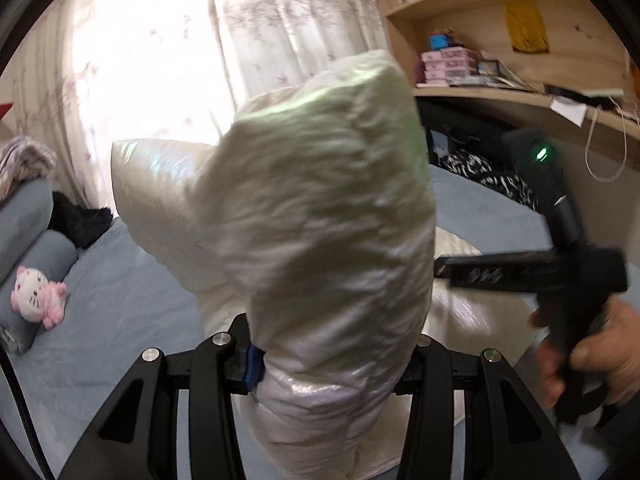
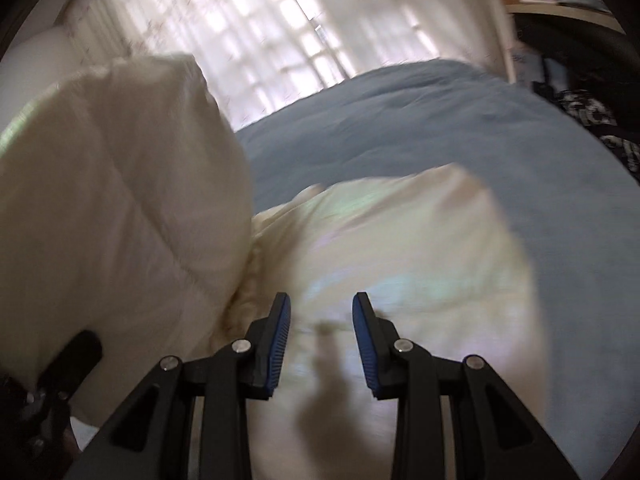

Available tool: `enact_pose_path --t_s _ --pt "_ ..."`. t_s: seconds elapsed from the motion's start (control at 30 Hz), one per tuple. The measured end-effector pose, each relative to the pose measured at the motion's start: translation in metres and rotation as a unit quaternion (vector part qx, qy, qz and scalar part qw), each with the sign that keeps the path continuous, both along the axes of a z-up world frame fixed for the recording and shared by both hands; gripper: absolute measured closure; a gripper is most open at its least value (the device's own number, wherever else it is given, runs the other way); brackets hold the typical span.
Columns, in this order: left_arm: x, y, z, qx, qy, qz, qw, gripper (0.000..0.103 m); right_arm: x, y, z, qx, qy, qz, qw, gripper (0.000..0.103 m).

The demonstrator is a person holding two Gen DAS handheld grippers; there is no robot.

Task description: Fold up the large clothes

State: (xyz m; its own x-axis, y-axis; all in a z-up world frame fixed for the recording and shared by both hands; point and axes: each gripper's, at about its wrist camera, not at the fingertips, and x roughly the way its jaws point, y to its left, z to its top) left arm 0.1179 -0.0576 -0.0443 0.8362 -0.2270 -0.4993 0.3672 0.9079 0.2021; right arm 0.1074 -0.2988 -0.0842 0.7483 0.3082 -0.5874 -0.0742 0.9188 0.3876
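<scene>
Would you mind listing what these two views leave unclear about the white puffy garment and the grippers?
- Left wrist view: the left gripper has its jaws buried in the white puffy garment, so the pads are mostly hidden.
- Right wrist view: motion blur smears the garment's surface under the open right gripper.
- Both views: the garment's outline is cut off by frame edges.

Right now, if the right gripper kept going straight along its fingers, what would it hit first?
Probably the white puffy jacket spread on the blue bed; the open right gripper points down at it, though blur hides depth.

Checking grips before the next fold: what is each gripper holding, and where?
Left gripper clamps a bunched fold of the white puffy jacket. Right gripper is open, holding nothing.
</scene>
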Motion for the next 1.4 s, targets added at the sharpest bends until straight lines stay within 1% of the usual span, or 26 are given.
enact_pose_path --t_s 0.1,0.23,0.3,0.37,0.43,0.47,0.53,0.57,0.63,0.67,0.77,0.83,0.87,0.93,1.0,1.03,1.07,1.13,1.17,1.2,1.3,1.4 --pt "-0.003 -0.016 -0.006 0.026 0.003 -0.013 0.9996 0.059 -0.013 -0.022 -0.004 -0.010 -0.006 -0.037 0.999 0.071" --pt "-0.007 -0.042 -0.017 0.072 0.005 -0.028 0.9970 0.059 -0.013 -0.042 -0.020 0.021 0.012 -0.060 0.998 0.071" --pt "-0.010 -0.056 -0.026 0.106 0.001 -0.034 0.9938 0.059 -0.018 -0.050 -0.026 0.031 0.017 -0.070 0.997 0.071" --pt "-0.013 -0.074 -0.035 0.147 -0.004 -0.041 0.9882 0.058 -0.024 -0.057 -0.031 0.042 0.020 -0.080 0.996 0.071" --pt "-0.017 -0.091 -0.047 0.184 -0.010 -0.052 0.9815 0.058 -0.029 -0.064 -0.031 0.057 0.020 -0.090 0.994 0.071" --pt "-0.019 -0.101 -0.055 0.208 -0.012 -0.059 0.9762 0.058 -0.030 -0.068 -0.031 0.062 0.021 -0.095 0.993 0.071" --pt "-0.023 -0.118 -0.068 0.244 -0.020 -0.068 0.9672 0.058 -0.035 -0.078 -0.033 0.067 0.023 -0.106 0.992 0.071" --pt "-0.026 -0.126 -0.077 0.268 -0.028 -0.074 0.9602 0.058 -0.038 -0.081 -0.034 0.068 0.024 -0.110 0.991 0.071" --pt "-0.030 -0.136 -0.091 0.301 -0.042 -0.082 0.9493 0.058 -0.043 -0.090 -0.036 0.070 0.027 -0.119 0.990 0.071" --pt "-0.032 -0.140 -0.096 0.313 -0.048 -0.085 0.9448 0.058 -0.046 -0.094 -0.037 0.070 0.029 -0.123 0.990 0.071" --pt "-0.043 -0.152 -0.114 0.355 -0.072 -0.094 0.9276 0.056 -0.052 -0.105 -0.035 0.076 0.031 -0.131 0.988 0.071" --pt "-0.049 -0.154 -0.121 0.373 -0.082 -0.098 0.9191 0.056 -0.051 -0.111 -0.028 0.086 0.028 -0.128 0.988 0.071" --pt "-0.053 -0.154 -0.124 0.379 -0.086 -0.100 0.9161 0.056 -0.051 -0.113 -0.023 0.092 0.027 -0.124 0.988 0.069" --pt "-0.058 -0.153 -0.127 0.384 -0.088 -0.102 0.9133 0.056 -0.050 -0.113 -0.009 0.103 0.020 -0.109 0.989 0.050" --pt "-0.060 -0.153 -0.128 0.387 -0.087 -0.103 0.9122 0.056 -0.046 -0.106 0.011 0.104 0.003 -0.084 0.991 0.039" --pt "-0.061 -0.154 -0.129 0.387 -0.087 -0.102 0.9124 0.055 -0.042 -0.097 0.025 0.094 -0.009 -0.064 0.993 0.035" --pt "-0.063 -0.154 -0.129 0.388 -0.085 -0.103 0.9119 0.055 -0.040 -0.088 0.034 0.084 -0.015 -0.053 0.995 0.032" --pt "-0.063 -0.156 -0.129 0.389 -0.082 -0.107 0.9112 0.053 -0.027 -0.066 0.056 0.053 -0.028 -0.012 0.998 0.025" --pt "-0.057 -0.162 -0.129 0.389 -0.081 -0.110 0.9109 0.053 -0.020 -0.056 0.063 0.044 -0.030 0.008 0.999 0.024" --pt "-0.059 -0.161 -0.129 0.389 -0.078 -0.113 0.9108 0.051 -0.011 -0.045 0.070 0.034 -0.030 0.032 0.998 0.023" --pt "-0.055 -0.162 -0.123 0.387 -0.073 -0.126 0.9104 0.046 0.023 -0.013 0.082 0.001 -0.017 0.099 0.995 0.023" --pt "-0.049 -0.153 -0.117 0.383 -0.069 -0.143 0.9099 0.042 0.051 0.010 0.085 -0.029 0.006 0.133 0.991 0.023"
